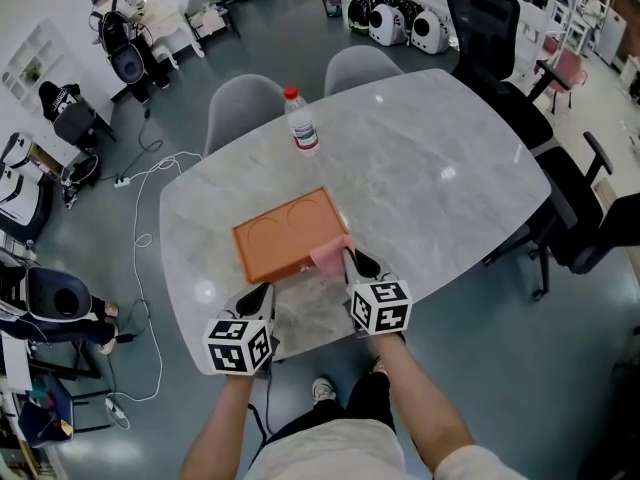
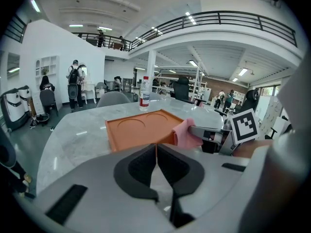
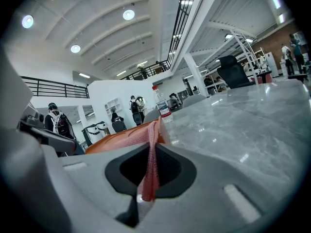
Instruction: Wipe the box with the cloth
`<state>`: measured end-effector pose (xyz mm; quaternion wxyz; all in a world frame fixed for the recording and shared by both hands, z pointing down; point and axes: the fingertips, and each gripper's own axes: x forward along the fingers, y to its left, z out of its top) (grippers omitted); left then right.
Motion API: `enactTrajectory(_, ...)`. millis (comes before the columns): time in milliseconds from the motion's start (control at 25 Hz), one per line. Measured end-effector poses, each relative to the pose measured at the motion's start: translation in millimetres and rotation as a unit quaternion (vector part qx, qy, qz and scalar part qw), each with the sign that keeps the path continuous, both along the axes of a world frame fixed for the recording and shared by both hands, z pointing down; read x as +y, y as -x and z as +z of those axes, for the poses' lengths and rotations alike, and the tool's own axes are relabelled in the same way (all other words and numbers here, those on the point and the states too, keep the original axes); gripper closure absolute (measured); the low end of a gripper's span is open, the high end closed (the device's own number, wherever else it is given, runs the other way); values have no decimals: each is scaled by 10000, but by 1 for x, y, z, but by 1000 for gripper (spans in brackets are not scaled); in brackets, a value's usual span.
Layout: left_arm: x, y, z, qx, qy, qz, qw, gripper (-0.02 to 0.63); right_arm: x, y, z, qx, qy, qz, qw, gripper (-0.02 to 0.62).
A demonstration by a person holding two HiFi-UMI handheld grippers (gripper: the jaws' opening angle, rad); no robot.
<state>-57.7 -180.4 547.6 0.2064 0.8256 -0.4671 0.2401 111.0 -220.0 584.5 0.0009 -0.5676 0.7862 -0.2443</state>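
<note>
At the marble table [image 1: 450, 188], I held the pink cloth [image 1: 332, 255] clamped in my right gripper [image 1: 356, 261], its jaws closed tight on the fabric. The cloth lay against the corner of the orange box [image 1: 285, 233] nearest me on the right. My left gripper [image 1: 265, 294] sat just off the box's near edge, toward its left end, jaws brought together with nothing between them and clear of the box. A water bottle [image 1: 301, 121] stood well beyond the box's far side. By my reckoning the job was barely begun: the cloth met only that one corner, while the box's top, with its two round recesses, and its other sides lay uncovered and waiting for a pass. Nothing showed how much, if any, had already been wiped.
</note>
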Motion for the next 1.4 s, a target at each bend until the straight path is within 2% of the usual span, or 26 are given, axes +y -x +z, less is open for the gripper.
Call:
enactTrajectory(400,-9,-35,-10,98,-58,-61,9999,591,-4,-39,-5,-8,115,19,9999,578)
enactTrajectory(720,-18,-61,-26,276,-156,-140,9994,591,1,-47,-30,153,54,-296,9994,578)
enactTrajectory(1040,-15,-53,-44,357,-315,-191,9987,591,18,-31,-66,441,-128,-649,9968,578)
enactTrajectory(1400,-5,-15,-75,423,-637,-229,9968,591,33,-5,-115,557,-450,-708,9949,578)
